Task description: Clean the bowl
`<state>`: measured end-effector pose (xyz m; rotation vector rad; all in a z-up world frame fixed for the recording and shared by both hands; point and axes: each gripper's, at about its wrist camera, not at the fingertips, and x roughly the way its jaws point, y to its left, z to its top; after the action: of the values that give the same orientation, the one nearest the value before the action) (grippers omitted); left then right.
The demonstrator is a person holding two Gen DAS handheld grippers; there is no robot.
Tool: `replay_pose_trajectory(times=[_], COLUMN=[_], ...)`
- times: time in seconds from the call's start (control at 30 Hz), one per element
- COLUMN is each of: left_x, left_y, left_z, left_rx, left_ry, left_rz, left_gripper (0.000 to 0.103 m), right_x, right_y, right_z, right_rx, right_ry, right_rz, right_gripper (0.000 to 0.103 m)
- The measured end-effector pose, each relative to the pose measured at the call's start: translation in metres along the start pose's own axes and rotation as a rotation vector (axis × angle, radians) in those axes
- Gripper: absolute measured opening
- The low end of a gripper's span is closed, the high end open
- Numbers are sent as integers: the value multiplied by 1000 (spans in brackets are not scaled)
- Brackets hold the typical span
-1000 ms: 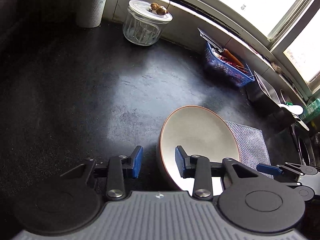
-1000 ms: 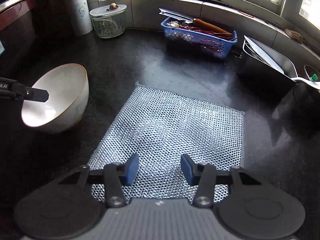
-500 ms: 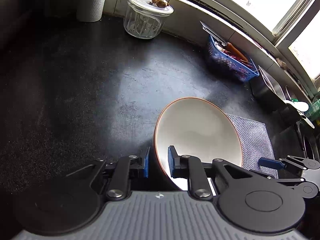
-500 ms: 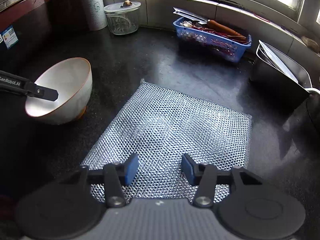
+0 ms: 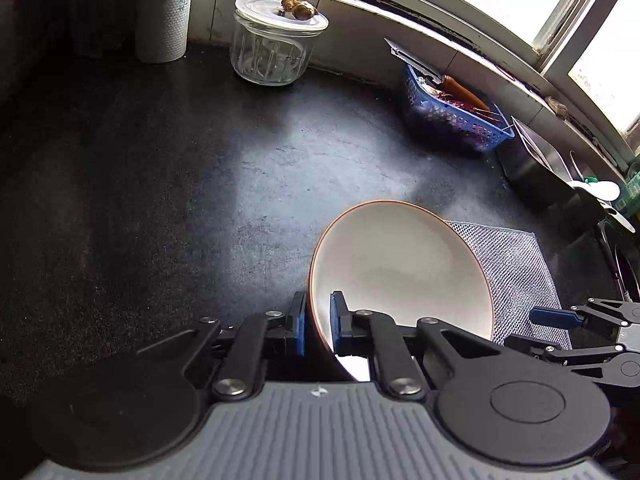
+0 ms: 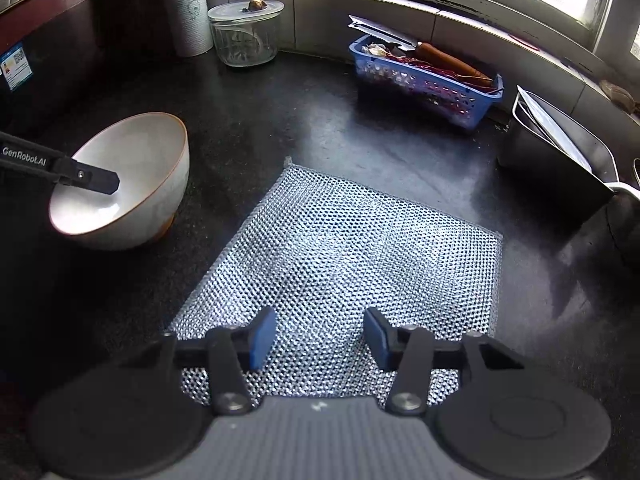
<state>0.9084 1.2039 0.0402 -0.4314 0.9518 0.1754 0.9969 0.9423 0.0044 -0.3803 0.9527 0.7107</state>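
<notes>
— White bowl [image 5: 400, 268], where was it?
— Tilted on the dark desk [image 5: 180, 184], its near rim clamped between the left fingers [image 5: 337, 320], which had just been closing.
— And the right fingers [image 6: 262, 336]?
— Parted, over the mesh cloth [image 6: 352, 264], gripping nothing.

The one legible text is "GenRobot.AI", in white letters on the black finger of the left gripper [image 6: 96, 178], at the left edge of the right wrist view. A blue and white sticker [image 6: 15, 66] sits on the dark appliance [image 6: 48, 52] at the upper left of that view; its print is too small to read. A faint emblem on the white cylinder [image 6: 188, 6] at the top cannot be made out
</notes>
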Motion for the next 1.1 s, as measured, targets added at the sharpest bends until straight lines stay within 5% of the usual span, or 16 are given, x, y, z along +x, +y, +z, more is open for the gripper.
replay_pose_trajectory(times=[0.47, 0.73, 0.8, 0.83, 0.87, 0.93, 1.1], left_x=[-14, -65, -81, -87, -91, -103, -121], left_y=[-8, -25, -32, -34, -35, -38, -55], left_z=[4, 4, 2, 1, 0, -5, -17], left_rx=[130, 249, 278, 276, 271, 266, 339], left_ry=[-39, -98, -100, -96, -94, -103, -100], left_rz=[57, 117, 101, 81, 60, -12, -37], left_gripper=[12, 13, 20, 34, 61, 82, 82], right_x=[-35, -85, -103, -113, -123, -135, -160], right_y=[19, 37, 44, 50, 55, 62, 80], right_z=[2, 18, 20, 21, 22, 22, 14], right_rx=[128, 252, 259, 263, 270, 290, 342], right_ry=[-35, -59, -77, -89, -97, -103, -99], right_rz=[-11, -75, -107, -127, -148, -179, -242], right_gripper=[71, 87, 89, 94, 99, 100, 101])
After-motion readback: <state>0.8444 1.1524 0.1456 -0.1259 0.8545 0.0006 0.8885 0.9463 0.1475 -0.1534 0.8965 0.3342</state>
